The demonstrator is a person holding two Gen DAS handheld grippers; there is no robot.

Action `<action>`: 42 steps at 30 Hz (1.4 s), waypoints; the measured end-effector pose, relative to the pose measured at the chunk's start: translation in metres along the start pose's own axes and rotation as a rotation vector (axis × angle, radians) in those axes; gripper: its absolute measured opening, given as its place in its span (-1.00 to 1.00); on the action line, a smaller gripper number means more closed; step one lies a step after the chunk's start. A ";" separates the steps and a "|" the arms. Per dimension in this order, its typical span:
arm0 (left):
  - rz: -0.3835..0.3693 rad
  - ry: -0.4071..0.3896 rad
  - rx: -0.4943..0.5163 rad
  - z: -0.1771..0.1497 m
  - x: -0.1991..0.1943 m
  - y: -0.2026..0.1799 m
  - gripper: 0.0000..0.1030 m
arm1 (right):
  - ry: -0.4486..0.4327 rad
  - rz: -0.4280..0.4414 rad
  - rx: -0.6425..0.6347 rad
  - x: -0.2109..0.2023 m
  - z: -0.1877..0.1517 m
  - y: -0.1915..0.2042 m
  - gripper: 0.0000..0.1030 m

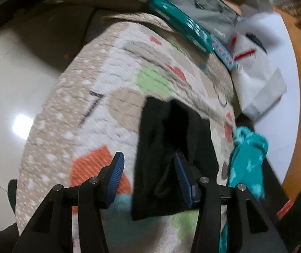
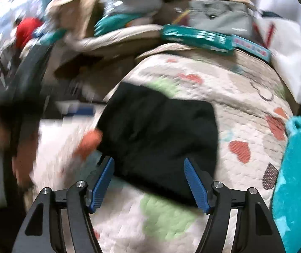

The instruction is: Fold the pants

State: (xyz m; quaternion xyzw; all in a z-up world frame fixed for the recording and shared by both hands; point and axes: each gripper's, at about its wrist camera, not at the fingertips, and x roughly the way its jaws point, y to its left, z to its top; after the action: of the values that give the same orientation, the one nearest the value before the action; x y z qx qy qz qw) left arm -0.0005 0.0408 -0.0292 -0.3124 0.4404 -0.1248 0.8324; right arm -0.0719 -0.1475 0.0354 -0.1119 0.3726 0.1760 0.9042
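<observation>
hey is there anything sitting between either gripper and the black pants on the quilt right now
Nothing visible does. The black pants lie folded on the patterned quilt, directly ahead of the open left gripper and open right gripper. The teal star-print cloth sits off to the right, clear of both paths.

Bare quilt [image 2: 245,105] around pants [image 2: 158,135]; teal cloth [image 2: 295,168] rightward.

One black pants [image 1: 171,147], one quilt [image 1: 99,88], one teal starred cloth [image 2: 297,168]
</observation>
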 end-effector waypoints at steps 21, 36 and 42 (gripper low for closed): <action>0.010 0.145 -0.220 -0.012 0.023 0.056 -0.20 | 0.311 0.125 0.225 0.168 0.104 0.014 0.26; 0.021 -0.017 -0.233 0.012 -0.011 0.065 -0.20 | 0.141 0.023 0.290 0.078 0.098 -0.053 0.51; 0.082 -0.013 -0.034 0.017 0.020 0.021 -0.11 | 0.165 -0.081 0.395 0.060 0.039 -0.108 0.51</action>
State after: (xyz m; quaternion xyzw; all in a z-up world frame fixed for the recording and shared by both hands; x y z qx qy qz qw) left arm 0.0237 0.0544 -0.0487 -0.3089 0.4494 -0.0813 0.8343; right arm 0.0352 -0.2193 0.0275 0.0383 0.4680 0.0535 0.8813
